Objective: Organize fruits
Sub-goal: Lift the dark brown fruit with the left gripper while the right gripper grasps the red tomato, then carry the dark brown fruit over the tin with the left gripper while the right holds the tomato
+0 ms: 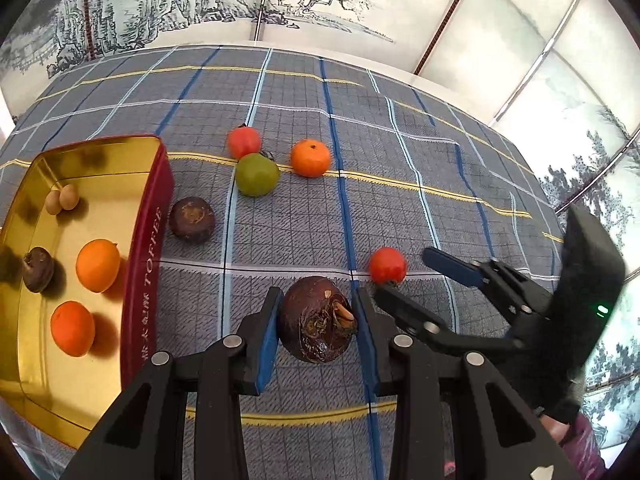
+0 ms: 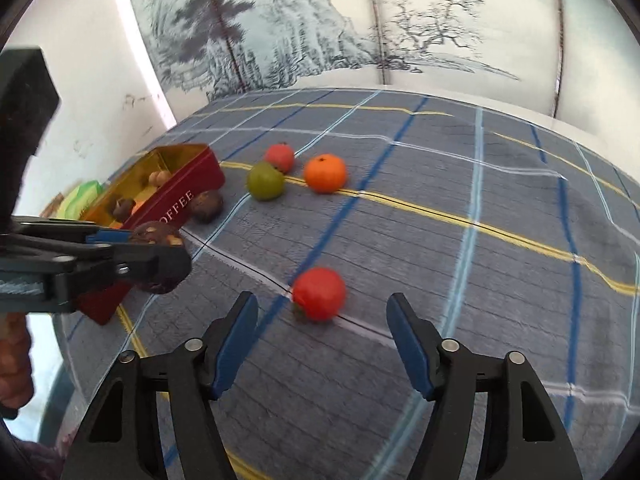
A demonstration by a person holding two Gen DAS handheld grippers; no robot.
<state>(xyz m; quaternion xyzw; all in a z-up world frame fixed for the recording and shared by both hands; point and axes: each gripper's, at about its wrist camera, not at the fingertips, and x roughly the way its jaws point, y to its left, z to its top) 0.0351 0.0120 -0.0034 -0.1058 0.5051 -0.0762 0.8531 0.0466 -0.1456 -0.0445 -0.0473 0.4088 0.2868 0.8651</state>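
Between my left gripper (image 1: 316, 320) pads sits a clamped dark brown fruit (image 1: 318, 320), firm and rough-skinned I judge, beside the toffee tin (image 1: 146, 248); from the right, my right gripper (image 2: 320, 344) gapes before a smooth, slippery-looking red tomato (image 2: 319, 294)

I count two claws: my left one (image 1: 316, 320) and my right one (image 2: 320, 344). One red toffee tin (image 1: 146, 264) sits at nine o'clock. Dark brown fruits come to three: one in my left claw (image 1: 318, 320), one on the cloth beside the tin (image 1: 191, 220), one inside the tin (image 1: 38, 269). Orange fruits number three: two in the tin (image 1: 98, 265) (image 1: 72, 328) and one at twelve o'clock (image 1: 310, 158). Red fruits are two (image 1: 387, 265) (image 1: 244, 142). One green fruit (image 1: 256, 175). Two small tan fruits (image 1: 61, 199) lie together in the tin.
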